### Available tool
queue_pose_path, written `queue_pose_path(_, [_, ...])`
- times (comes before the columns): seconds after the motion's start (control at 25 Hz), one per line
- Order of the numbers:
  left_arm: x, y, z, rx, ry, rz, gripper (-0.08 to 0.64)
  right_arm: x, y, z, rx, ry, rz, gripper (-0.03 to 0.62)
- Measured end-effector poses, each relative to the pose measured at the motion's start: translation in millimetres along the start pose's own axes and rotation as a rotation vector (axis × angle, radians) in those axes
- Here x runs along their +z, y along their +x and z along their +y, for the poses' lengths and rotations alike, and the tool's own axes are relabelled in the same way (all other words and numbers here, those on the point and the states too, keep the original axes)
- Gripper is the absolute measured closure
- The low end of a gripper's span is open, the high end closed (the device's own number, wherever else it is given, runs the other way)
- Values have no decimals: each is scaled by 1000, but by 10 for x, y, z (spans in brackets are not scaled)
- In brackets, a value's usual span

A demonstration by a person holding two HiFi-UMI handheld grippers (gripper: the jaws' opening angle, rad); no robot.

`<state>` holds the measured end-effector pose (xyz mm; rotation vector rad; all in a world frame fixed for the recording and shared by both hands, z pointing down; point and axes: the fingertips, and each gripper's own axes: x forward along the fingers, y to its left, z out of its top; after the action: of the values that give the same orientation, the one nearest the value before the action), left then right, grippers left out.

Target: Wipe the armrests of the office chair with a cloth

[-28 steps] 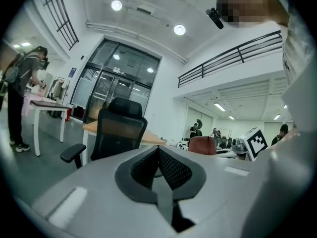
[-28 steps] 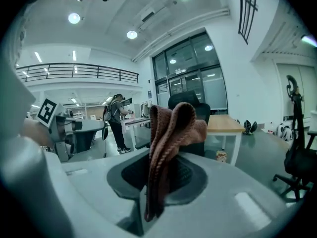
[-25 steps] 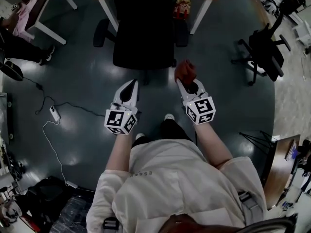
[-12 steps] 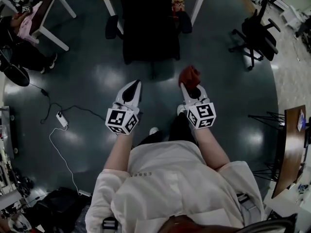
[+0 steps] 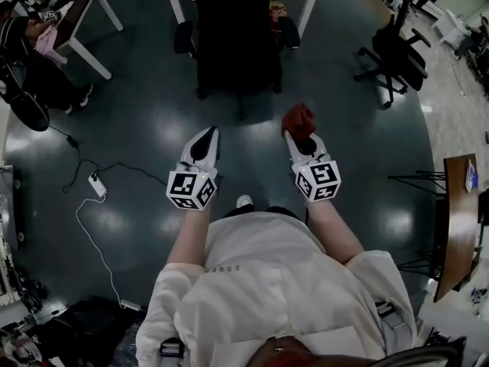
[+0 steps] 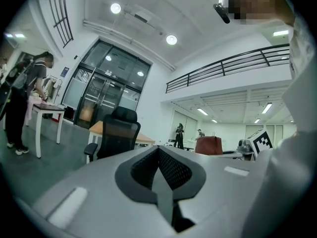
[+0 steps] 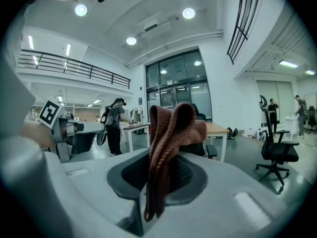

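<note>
Rust-red knitted cloth (image 5: 297,118), bunched and pinched between the jaws of the right tool (image 5: 299,134), folds standing up past the tips; held in the air behind the black office chair (image 5: 238,33), well apart from it; chair upright, its 2 armrests (image 5: 182,37) out at either side.

My right claw (image 7: 154,182) is clamped on a rust-brown knitted cloth (image 7: 171,128), which bunches up above the closed jaws. Behind it I see a wood-topped tabletop (image 7: 218,128) on white legs. A black wheeled office chair (image 7: 277,150) stands well apart at right.
</note>
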<state>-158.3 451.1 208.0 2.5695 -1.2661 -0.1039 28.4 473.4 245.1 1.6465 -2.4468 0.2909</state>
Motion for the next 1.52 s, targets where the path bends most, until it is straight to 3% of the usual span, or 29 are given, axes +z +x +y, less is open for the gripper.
queue_pose_path(0.44, [93, -337, -308, 0, 10, -19, 545, 18, -389, 412, 78, -59, 14, 540])
queue_pose_path(1.52, [53, -748, -728, -46, 56, -27, 545, 47, -767, 629, 101, -72, -6, 540])
